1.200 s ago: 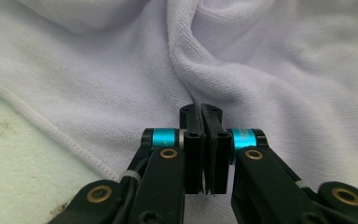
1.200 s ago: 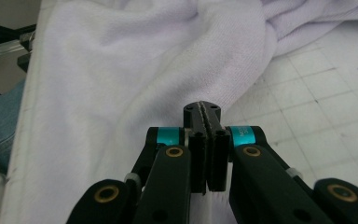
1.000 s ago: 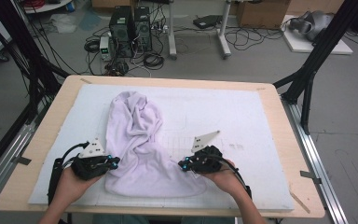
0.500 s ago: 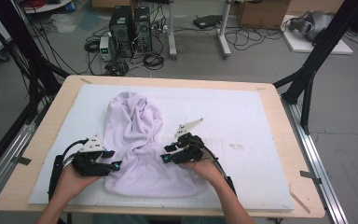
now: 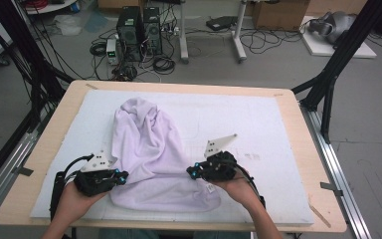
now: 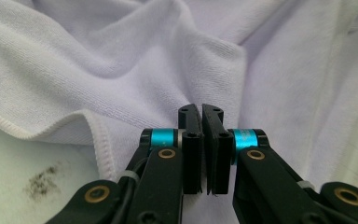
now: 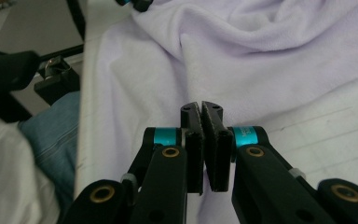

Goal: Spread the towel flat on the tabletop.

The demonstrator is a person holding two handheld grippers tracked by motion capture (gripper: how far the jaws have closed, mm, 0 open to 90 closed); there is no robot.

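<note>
Both pairs of jaws have just been closing and now pinch the lavender towel (image 5: 154, 159): the left gripper (image 5: 122, 176) on its left edge, the right gripper (image 5: 193, 173) on its right edge. The towel lies rumpled on the white mat (image 5: 258, 124), broad near the person and narrowing to a bunched end pointing away across the wooden table (image 5: 298, 119).

Both forearms come in low from the near edge. The left gripper (image 5: 121, 176) and right gripper (image 5: 193, 172) point inward toward each other, jaws having just been closing, now pressed together.
</note>
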